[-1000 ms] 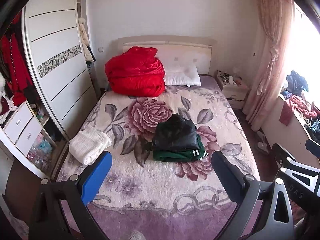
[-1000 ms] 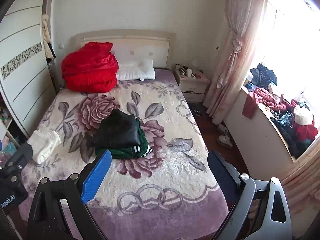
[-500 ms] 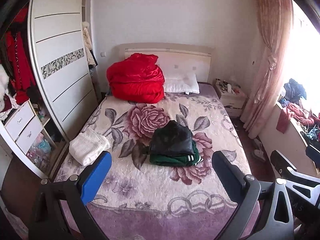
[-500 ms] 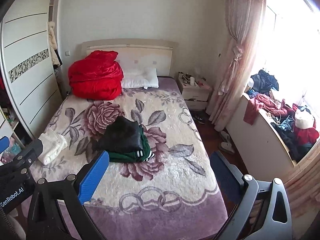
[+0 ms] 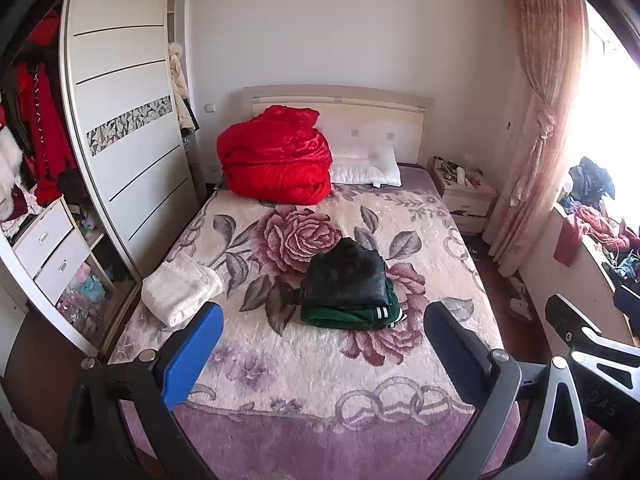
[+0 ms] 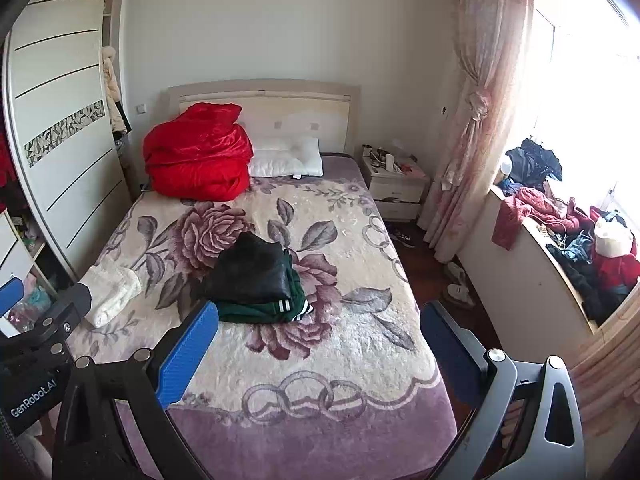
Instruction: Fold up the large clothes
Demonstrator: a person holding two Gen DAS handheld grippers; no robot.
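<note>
A folded black garment (image 5: 346,276) lies on a folded green garment with white stripes (image 5: 352,316) in the middle of the bed (image 5: 304,376). The stack also shows in the right wrist view, black (image 6: 248,272) on green (image 6: 272,310). A folded white garment (image 5: 180,292) lies at the bed's left edge and shows in the right wrist view (image 6: 110,290). My left gripper (image 5: 320,344) is open and empty, held above the foot of the bed. My right gripper (image 6: 320,344) is open and empty beside it.
A red quilt (image 5: 276,160) and a white pillow (image 5: 366,166) lie at the headboard. A wardrobe (image 5: 120,120) stands left with open drawers. A nightstand (image 6: 396,188), a curtain (image 6: 480,100) and a ledge piled with clothes (image 6: 568,240) are on the right.
Both grippers have drawn back and risen from the bed, so the bed and the clothes stack look smaller and farther. Both stay open and empty.
</note>
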